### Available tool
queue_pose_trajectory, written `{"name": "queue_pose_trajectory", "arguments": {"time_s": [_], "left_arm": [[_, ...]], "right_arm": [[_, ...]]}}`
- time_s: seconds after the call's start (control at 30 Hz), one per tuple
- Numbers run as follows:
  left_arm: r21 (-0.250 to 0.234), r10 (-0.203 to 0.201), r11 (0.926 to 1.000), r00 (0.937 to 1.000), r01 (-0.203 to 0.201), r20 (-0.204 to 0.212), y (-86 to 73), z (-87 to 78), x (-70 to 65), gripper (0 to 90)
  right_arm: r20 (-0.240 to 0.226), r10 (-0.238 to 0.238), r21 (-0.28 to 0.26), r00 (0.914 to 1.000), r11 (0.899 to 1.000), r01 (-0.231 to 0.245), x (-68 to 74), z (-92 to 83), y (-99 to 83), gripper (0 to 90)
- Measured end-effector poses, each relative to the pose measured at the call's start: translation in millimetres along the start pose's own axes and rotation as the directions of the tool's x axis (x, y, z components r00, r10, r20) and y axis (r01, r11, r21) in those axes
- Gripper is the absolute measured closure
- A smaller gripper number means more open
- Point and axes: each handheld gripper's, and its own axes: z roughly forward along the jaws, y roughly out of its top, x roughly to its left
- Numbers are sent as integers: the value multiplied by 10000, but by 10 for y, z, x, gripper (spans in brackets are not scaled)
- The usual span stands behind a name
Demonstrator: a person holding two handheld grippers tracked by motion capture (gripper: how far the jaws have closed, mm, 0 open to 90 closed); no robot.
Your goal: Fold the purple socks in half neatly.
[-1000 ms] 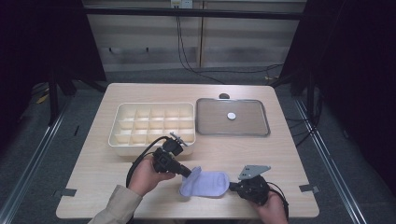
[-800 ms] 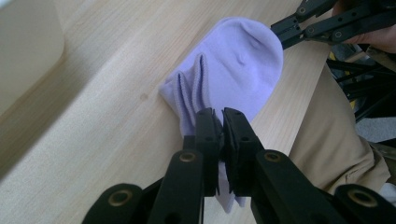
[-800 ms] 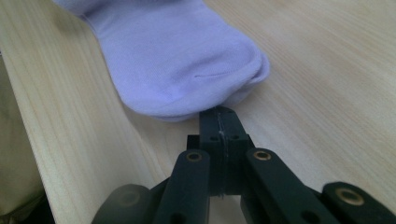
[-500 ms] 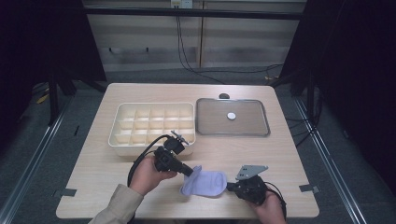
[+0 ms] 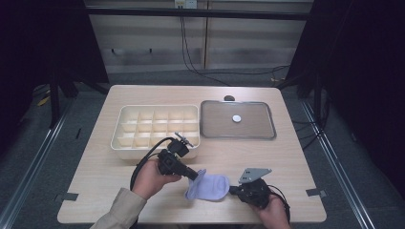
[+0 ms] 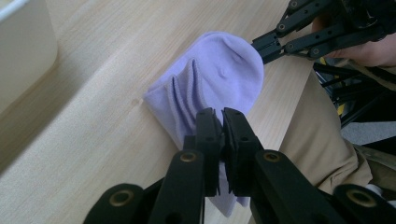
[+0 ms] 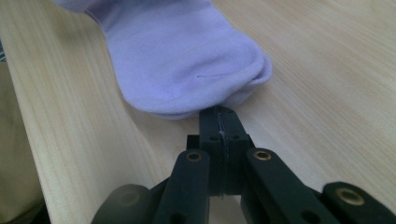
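Observation:
A lavender sock (image 5: pixel 210 187) lies on the wooden table near its front edge, between my two grippers. My left gripper (image 5: pixel 197 175) comes in from the left and is shut on the bunched end of the sock (image 6: pixel 219 70); fabric shows between its pads (image 6: pixel 220 114). My right gripper (image 5: pixel 232 190) comes in from the right, its jaws shut at the rounded toe edge of the sock (image 7: pixel 187 56). Its tips (image 7: pixel 219 112) pinch the thin hem there. From the left gripper view, the right gripper (image 6: pixel 261 46) meets the sock's far end.
A cream compartment box (image 5: pixel 155 107) stands behind the left hand, its wall (image 6: pixel 23 46) close by. To its right is a grey metal tray (image 5: pixel 237 137) with a small white disc (image 5: pixel 236 118). A small dark object (image 5: pixel 229 98) sits behind the tray.

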Motion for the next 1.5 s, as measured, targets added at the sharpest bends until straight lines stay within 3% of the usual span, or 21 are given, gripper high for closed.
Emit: {"name": "queue_pose_trajectory", "arguments": {"time_s": [0.33, 0.8, 1.03, 1.5], "left_arm": [[34, 6, 10000, 9999, -5, -103, 26, -21, -11, 856], [-111, -348, 9993, 9994, 348, -48, -10, -37, 33, 855], [-131, -461, 9989, 9989, 460, -67, -17, -32, 67, 854], [-149, -579, 9982, 9983, 579, 20, 31, -20, 55, 850]], "right_arm": [[-123, -153, -76, 9998, 9999, 152, 7, 47, 39, 896], [-313, -414, 95, 9987, 9991, 417, 30, 118, 132, 896], [-112, 88, -373, 9999, 9993, -92, -81, 43, 148, 897], [-236, -227, -51, 9995, 9997, 226, -18, 163, 190, 897]]}}
